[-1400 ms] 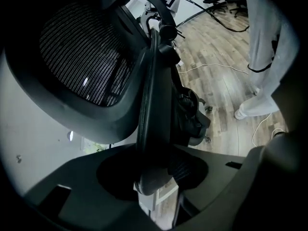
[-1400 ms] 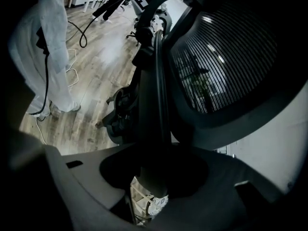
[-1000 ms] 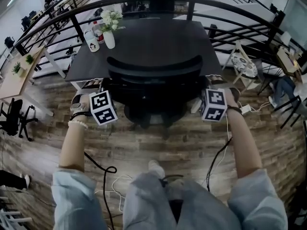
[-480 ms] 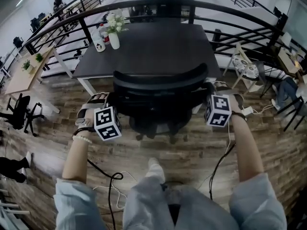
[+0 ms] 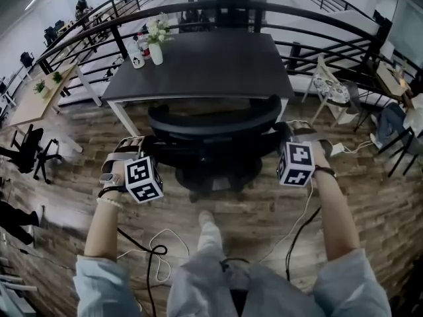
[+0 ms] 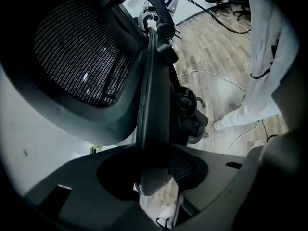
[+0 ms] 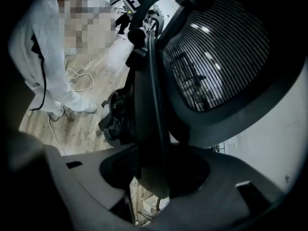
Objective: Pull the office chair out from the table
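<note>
Found no legible word, brand, number or sign anywhere. Saw only black-and-white square marker patterns, not letters or digits, on the marker cube (image 5: 143, 179) of the left gripper (image 6: 153, 177) and on the marker cube (image 5: 295, 164) of the right gripper (image 7: 154, 177). Made out a dark print on the white mug (image 5: 138, 61) at the far left corner of the bench (image 5: 211, 65), too small to read.
</note>
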A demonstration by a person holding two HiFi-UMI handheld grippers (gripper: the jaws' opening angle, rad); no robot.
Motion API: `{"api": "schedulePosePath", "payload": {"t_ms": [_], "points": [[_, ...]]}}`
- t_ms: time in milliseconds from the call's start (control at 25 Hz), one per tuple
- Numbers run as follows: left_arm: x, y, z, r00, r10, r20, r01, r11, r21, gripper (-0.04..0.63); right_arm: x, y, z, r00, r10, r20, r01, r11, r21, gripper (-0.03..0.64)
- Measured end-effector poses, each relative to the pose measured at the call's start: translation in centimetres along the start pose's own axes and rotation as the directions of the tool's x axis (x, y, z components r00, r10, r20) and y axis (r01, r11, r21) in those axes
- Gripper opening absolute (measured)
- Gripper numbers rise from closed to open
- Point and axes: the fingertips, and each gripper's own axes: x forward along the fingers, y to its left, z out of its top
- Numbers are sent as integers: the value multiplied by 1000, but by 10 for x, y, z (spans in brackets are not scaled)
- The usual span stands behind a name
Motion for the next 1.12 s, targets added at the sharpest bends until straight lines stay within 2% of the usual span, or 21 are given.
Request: {"api": "schedulePosePath", "payload": {"t_ms": [600, 880, 1120], "points": [[-76, -72, 12, 1000, 1, 26, -2, 999, 47, 169, -85, 80, 4, 999, -44, -19, 45, 999, 10, 170], [-93, -86, 13, 999, 19, 31, -21, 996, 88, 167, -110, 101, 1, 998, -55, -41, 55, 998, 10, 170], [-104, -96, 15, 997, 43, 56, -48, 995, 88, 170, -118, 110, 0, 997, -60, -55, 61, 998, 12, 170]]}}
